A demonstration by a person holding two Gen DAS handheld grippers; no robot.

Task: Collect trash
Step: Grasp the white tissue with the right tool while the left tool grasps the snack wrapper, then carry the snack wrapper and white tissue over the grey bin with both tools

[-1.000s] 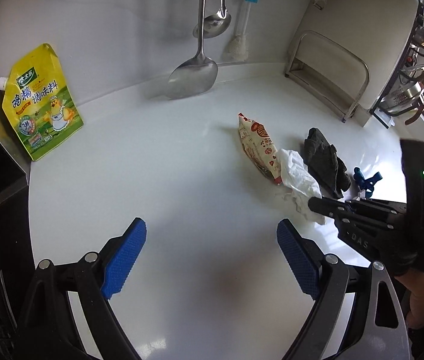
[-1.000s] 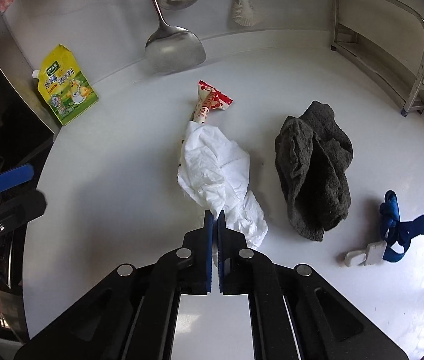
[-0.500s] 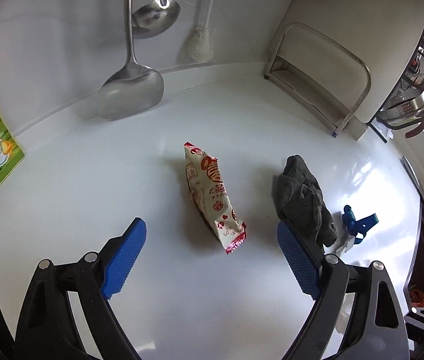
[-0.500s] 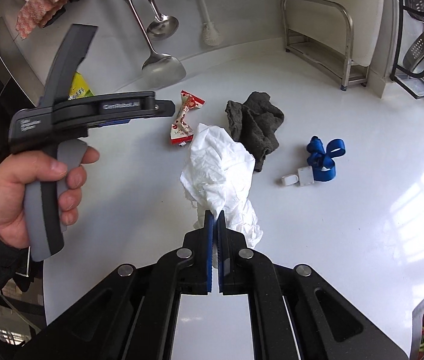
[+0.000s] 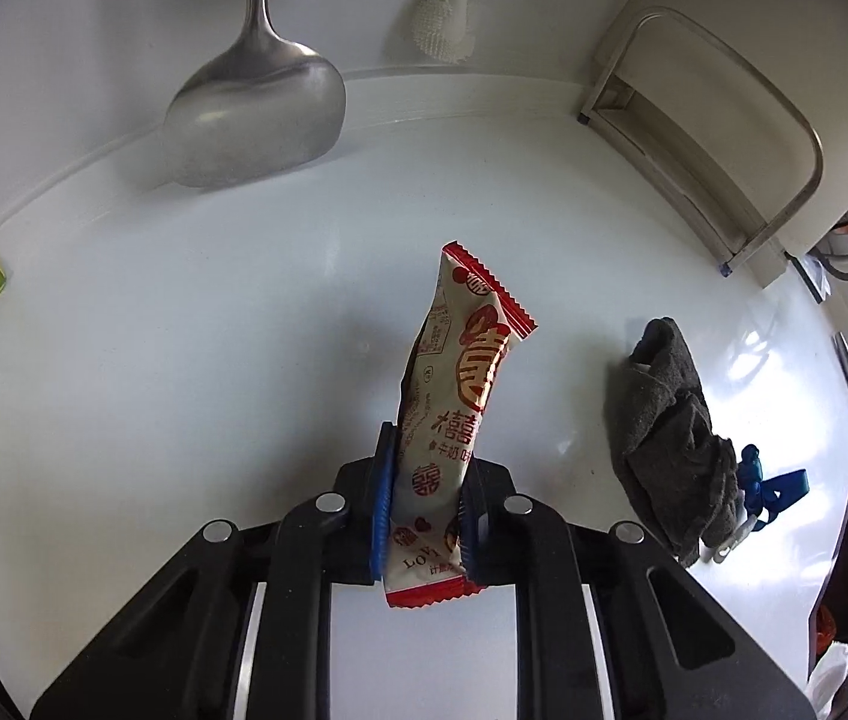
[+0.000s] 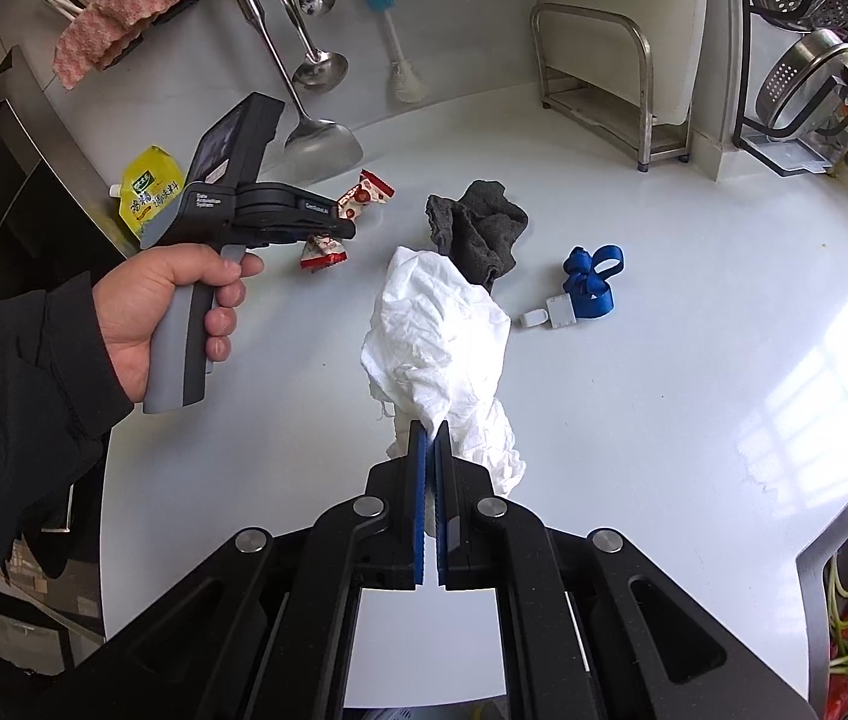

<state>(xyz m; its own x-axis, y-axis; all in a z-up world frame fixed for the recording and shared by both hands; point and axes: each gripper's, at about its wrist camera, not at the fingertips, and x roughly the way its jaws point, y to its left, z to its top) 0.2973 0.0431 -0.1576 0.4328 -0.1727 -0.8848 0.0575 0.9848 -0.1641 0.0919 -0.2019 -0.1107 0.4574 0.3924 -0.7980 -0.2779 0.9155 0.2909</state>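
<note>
A red-and-cream snack wrapper (image 5: 460,384) stands between the blue pads of my left gripper (image 5: 427,456), whose jaws are closing and press on its lower part. Its upper end sticks up and away from the fingers. In the right wrist view a hand holds that left gripper (image 6: 333,231) over the white counter (image 6: 694,330), with the wrapper (image 6: 363,195) showing on both sides of its fingers. My right gripper (image 6: 430,438) is shut on a crumpled white tissue (image 6: 436,324), which hangs above the counter.
A dark grey cloth (image 6: 478,228) lies mid-counter, with a blue strap and white tag (image 6: 589,276) to its right. A yellow seasoning pouch (image 6: 150,189) leans at the left wall. A steel spatula (image 5: 255,114) hangs at the back. A metal rack (image 6: 598,78) stands at the back right.
My left gripper came in over the snack wrapper and closed on it. My right gripper rose and drew back with the tissue, lifting it off the counter.
</note>
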